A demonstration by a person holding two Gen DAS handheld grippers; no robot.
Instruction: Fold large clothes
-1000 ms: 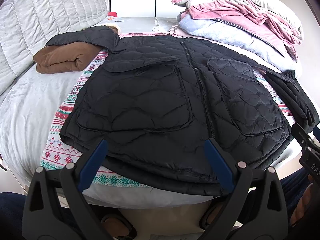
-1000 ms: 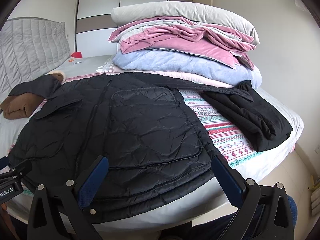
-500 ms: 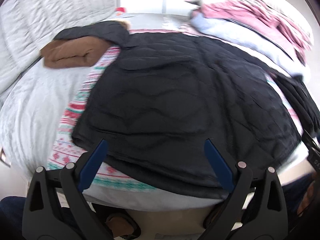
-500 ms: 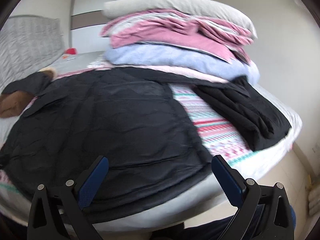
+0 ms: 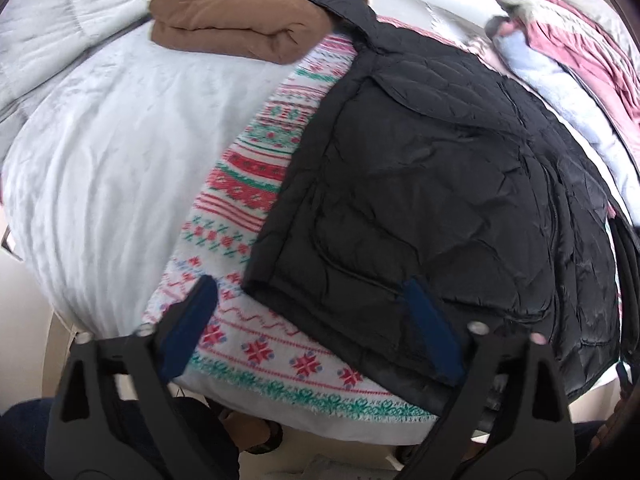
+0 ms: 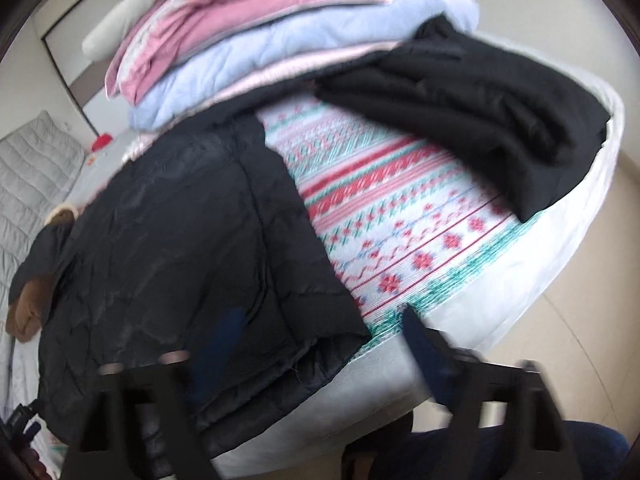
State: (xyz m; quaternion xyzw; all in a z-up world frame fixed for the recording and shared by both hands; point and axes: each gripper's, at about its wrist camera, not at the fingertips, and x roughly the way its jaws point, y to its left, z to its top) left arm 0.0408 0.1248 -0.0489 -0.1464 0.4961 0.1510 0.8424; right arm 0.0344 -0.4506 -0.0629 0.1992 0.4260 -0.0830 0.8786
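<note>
A black quilted jacket (image 5: pixel 440 200) lies spread flat, front up, on a patterned blanket (image 5: pixel 248 184) on the bed. My left gripper (image 5: pixel 310 286) is open and empty, just above the jacket's near left hem corner. The jacket also shows in the right wrist view (image 6: pixel 192 248), which is blurred. My right gripper (image 6: pixel 320 316) is open and empty, straddling the jacket's near right hem corner; its left finger is over the jacket, its right finger over the blanket (image 6: pixel 400 216).
A folded brown garment (image 5: pixel 236 28) lies at the far left by the grey headboard (image 5: pixel 60 12). A folded black garment (image 6: pixel 472 92) lies at the right edge. A pile of pink and blue bedding (image 6: pixel 288 24) stands behind. The bed edge (image 6: pixel 400 380) is close in front.
Both grippers have moved forward and down toward the jacket's hem, the left toward the left corner and the right toward the right corner. Both stay open.
</note>
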